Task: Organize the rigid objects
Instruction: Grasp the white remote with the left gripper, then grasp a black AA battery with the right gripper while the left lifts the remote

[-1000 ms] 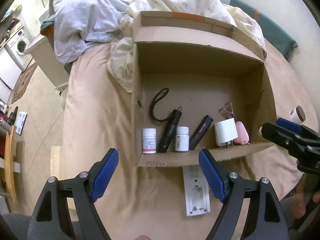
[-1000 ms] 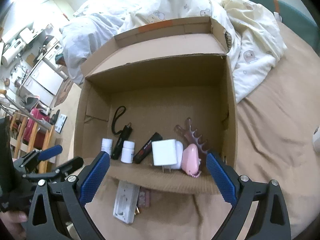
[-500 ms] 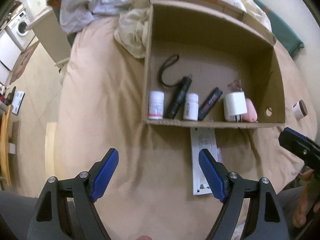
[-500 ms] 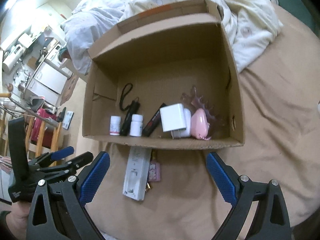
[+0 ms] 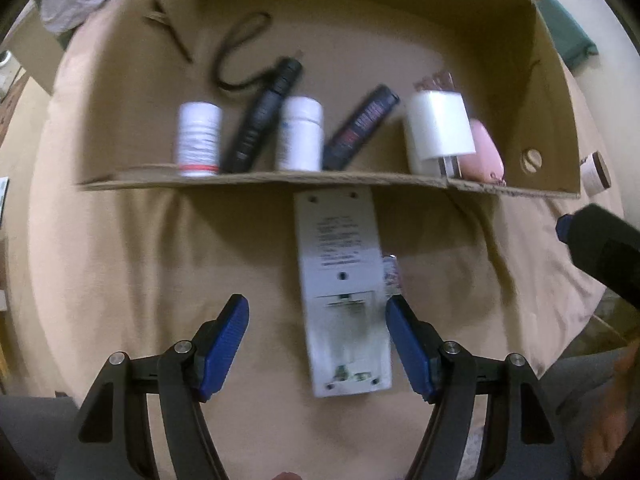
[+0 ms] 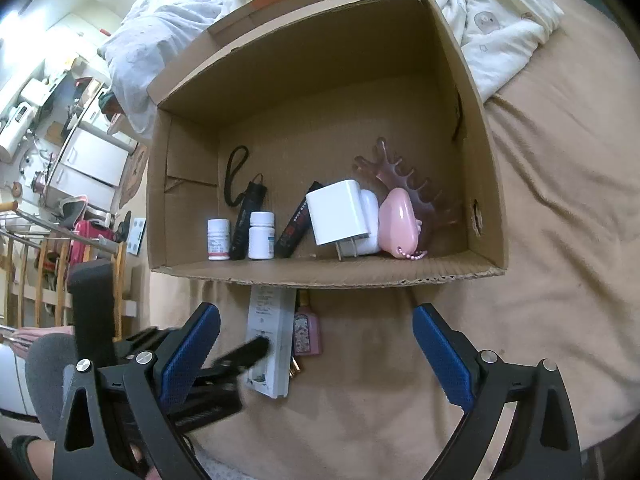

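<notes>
A long white flat device (image 5: 340, 280) lies on the tan bedspread just in front of the cardboard box (image 5: 280, 179). My left gripper (image 5: 316, 320) points down over the device's near half. Its jaws are closing with the device between them; the right pad is close to its edge, the left pad still apart. A small pink bottle (image 6: 307, 330) lies against the device's (image 6: 267, 332) right side. My right gripper (image 6: 316, 322) hangs open above them, with nothing between its fingers. From the right wrist view the left gripper's finger (image 6: 240, 356) shows over the device.
The box (image 6: 320, 274) holds two white pill bottles (image 6: 261, 236), a black torch with a strap (image 6: 246, 224), a black and red tube (image 6: 296, 228), a white charger (image 6: 340, 212), a pink case (image 6: 400, 224) and a brownish comb. A small jar (image 5: 596, 168) stands right of the box. Crumpled bedding lies behind.
The left gripper has dropped and tipped down over the white device, and its jaws have narrowed. The right gripper has sunk a little toward the box front.
</notes>
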`<state>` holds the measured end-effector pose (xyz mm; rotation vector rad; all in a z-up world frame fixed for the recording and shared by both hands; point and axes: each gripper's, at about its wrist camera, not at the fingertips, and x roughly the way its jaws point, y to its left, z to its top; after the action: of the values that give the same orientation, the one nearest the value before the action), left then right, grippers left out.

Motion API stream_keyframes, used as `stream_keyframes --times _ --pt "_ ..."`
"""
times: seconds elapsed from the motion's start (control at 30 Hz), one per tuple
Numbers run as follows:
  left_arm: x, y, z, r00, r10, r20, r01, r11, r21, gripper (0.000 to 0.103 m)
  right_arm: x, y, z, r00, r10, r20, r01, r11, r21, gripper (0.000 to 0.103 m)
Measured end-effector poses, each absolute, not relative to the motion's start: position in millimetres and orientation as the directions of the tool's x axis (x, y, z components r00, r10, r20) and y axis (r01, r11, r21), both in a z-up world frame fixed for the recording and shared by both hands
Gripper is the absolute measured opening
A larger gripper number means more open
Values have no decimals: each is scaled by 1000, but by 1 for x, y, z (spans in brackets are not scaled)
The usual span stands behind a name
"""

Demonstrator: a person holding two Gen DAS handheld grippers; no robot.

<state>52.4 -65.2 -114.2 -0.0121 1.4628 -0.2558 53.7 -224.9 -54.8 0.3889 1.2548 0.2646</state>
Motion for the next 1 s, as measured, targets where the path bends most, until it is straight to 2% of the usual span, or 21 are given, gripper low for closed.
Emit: stream_keyframes --times 0.07,0.13,0.37,0.6,0.63,0.67,0.7,0.77,0.83,0.87,0.9,1.0 --pt "55 -70 -120 73 -181 -981 164 972 -167 67 53 -225 -55 293 401 -868 15 906 423 103" --pt "55 -73 -126 61 -195 -979 166 969 -183 42 53 -226 -56 290 397 -871 17 907 420 103" --pt "47 -44 -109 59 -200 -978 105 976 -193 40 55 -225 -60 276 411 -869 10 903 430 103" --pt "40 -9 -74 108 -101 -989 154 985 -84 40 64 -207 -76 212 430 -877 -11 899 438 103" --pt "41 -6 -71 113 -94 -989 155 985 -75 40 65 -203 -79 203 437 -876 -19 897 442 100" --pt "44 -2 -68 118 -92 -989 151 986 -74 40 66 -198 -81 189 455 -870 -31 888 458 83" --pt "44 -1 -68 121 -91 -988 148 986 -73 40 66 -193 -85 164 489 -857 -42 871 489 57" --pt "46 1 -71 125 -96 -988 133 988 -79 40 65 -182 -95 93 552 -829 -55 834 549 35" --pt "50 0 -74 123 -106 -987 114 989 -92 40 61 -169 -105 38 547 -836 -89 836 542 31" --pt "53 2 -74 121 -115 -986 110 989 -102 40 58 -163 -109 17 533 -846 -109 842 528 24" --pt "53 0 -73 121 -123 -985 111 988 -109 40 56 -158 -114 -6 523 -853 -121 846 520 22" --pt "53 3 -70 137 -110 -984 121 988 -93 40 50 -145 -128 -62 509 -859 -143 847 512 22"
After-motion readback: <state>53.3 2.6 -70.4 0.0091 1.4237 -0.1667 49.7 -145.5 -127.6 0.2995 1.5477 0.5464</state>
